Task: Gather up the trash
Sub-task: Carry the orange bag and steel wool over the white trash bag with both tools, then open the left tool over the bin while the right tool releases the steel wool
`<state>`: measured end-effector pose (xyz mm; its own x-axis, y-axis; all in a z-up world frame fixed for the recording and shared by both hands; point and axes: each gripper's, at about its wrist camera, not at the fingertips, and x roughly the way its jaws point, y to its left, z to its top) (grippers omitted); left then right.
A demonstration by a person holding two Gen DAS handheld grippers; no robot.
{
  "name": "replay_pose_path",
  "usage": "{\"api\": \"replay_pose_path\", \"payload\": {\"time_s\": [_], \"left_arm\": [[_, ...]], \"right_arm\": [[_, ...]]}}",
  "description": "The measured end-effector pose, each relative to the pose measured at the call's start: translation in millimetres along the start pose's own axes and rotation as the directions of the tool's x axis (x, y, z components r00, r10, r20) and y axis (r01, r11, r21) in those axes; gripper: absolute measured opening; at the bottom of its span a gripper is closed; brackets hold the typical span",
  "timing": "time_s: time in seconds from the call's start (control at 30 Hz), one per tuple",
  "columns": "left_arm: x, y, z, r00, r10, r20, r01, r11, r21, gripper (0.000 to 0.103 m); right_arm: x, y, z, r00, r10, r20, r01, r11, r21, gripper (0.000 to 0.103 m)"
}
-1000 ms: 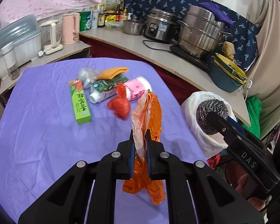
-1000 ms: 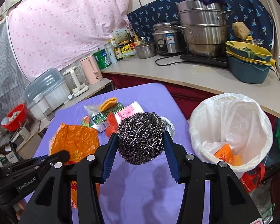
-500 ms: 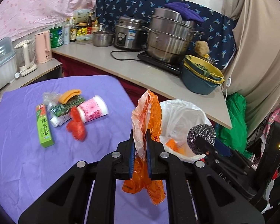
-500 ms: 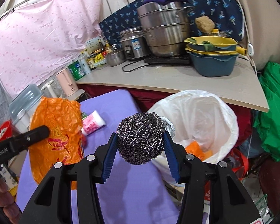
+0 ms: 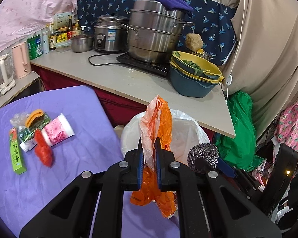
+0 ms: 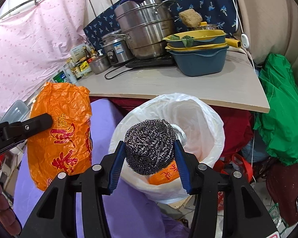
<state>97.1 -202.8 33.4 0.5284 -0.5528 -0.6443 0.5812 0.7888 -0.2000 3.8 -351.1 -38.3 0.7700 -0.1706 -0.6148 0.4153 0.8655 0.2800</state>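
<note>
My left gripper [image 5: 149, 163] is shut on a crumpled orange plastic bag [image 5: 157, 123], which hangs over the edge of the purple table [image 5: 69, 103] close to the white-lined trash bin [image 5: 190, 130]. In the right wrist view that orange plastic bag [image 6: 63, 127] hangs left of the trash bin [image 6: 200, 115]. My right gripper [image 6: 150, 163] is shut on a steel wool scourer [image 6: 149, 146], held above the bin's mouth. An orange wrapper [image 6: 164, 176] lies inside the bin. The scourer [image 5: 203, 155] also shows in the left wrist view.
On the table lie a green box [image 5: 16, 156], a pink-and-white cup [image 5: 57, 132], a red wrapper [image 5: 42, 150] and other litter. A counter [image 5: 145, 83] behind holds a steamer pot [image 5: 155, 37], a rice cooker [image 5: 109, 33] and stacked basins [image 5: 194, 79]. A green bag [image 6: 282, 115] sits right of the bin.
Both grippers have swung right from over the table to the trash bin, each keeping its load. The scourer now hangs above the bin's mouth and the litter pile lies far left.
</note>
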Motion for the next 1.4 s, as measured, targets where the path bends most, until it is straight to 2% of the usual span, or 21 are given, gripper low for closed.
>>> {"api": "replay_pose_path", "payload": {"time_s": [0.47, 1.2, 1.27, 1.33, 1.4], "left_arm": [[55.0, -15.8, 13.5, 0.999, -0.017, -0.040, 0.018, 1.000, 0.009, 0.010], [83.1, -8.4, 18.6, 0.998, -0.010, -0.067, 0.009, 1.000, -0.015, 0.013], [83.6, -8.3, 20.5, 0.998, -0.003, -0.068, 0.002, 1.000, -0.014, 0.019], [81.6, -6.7, 22.0, 0.998, 0.007, -0.061, -0.008, 1.000, -0.021, 0.034], [79.1, -4.7, 22.8, 0.999, 0.014, -0.052, -0.015, 0.999, -0.029, 0.042]], "right_arm": [[40.0, -28.5, 10.8, 0.999, -0.033, -0.030, 0.034, 0.999, 0.031, 0.048], [62.8, -23.0, 19.8, 0.998, -0.050, -0.042, 0.050, 0.999, 0.013, 0.051], [61.6, -22.8, 22.0, 0.998, -0.050, -0.031, 0.050, 0.999, 0.021, 0.054], [59.0, -21.4, 24.4, 0.999, -0.049, -0.015, 0.049, 0.998, 0.025, 0.057], [56.8, -18.2, 26.8, 0.999, -0.052, -0.004, 0.052, 0.999, 0.017, 0.060]]}}
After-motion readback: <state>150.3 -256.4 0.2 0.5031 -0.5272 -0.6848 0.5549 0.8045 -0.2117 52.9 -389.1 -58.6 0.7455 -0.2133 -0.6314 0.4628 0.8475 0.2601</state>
